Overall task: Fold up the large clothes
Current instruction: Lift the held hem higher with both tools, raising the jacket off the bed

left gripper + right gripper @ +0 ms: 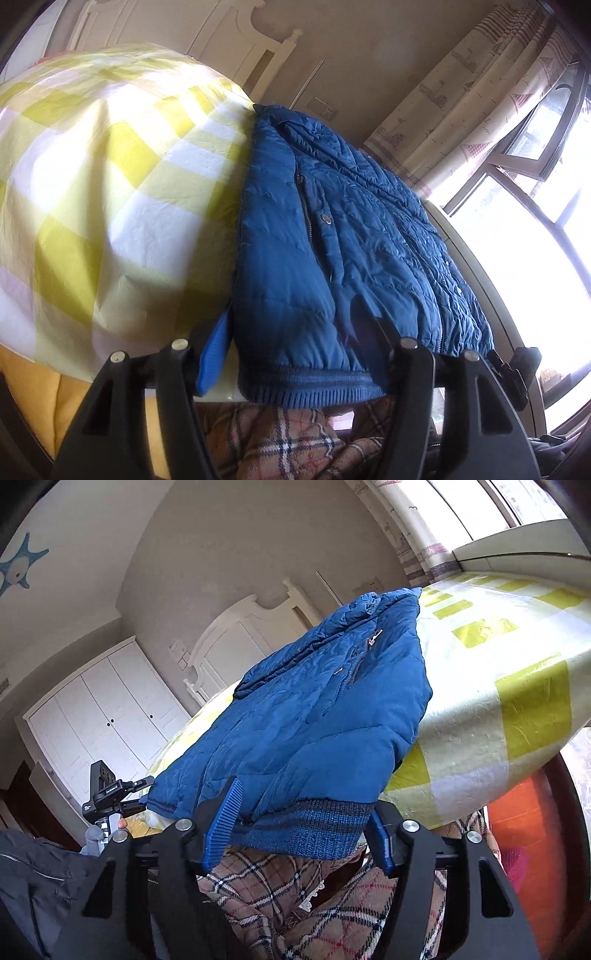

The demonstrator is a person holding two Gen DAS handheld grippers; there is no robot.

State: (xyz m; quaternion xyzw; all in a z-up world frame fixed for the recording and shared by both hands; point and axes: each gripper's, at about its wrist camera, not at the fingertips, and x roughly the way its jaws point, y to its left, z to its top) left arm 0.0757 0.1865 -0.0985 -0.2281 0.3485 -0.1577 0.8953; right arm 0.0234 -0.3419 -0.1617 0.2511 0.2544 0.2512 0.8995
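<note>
Yellow-and-white checked bedding (110,192) covers the bed, white headboard (236,635) behind; my blue padded jacket (332,229) lies flat on it, ribbed hem (314,830) hanging over the near edge; my left gripper (295,354) is spread wide around one hem corner; my right gripper (299,823) is spread wide around the other, not closed.

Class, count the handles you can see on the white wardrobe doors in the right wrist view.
3. On the white wardrobe, two dark knobs sit close together at the middle doors' seam, and one further right on the next door. Others may be hidden behind the blue jacket.
</note>
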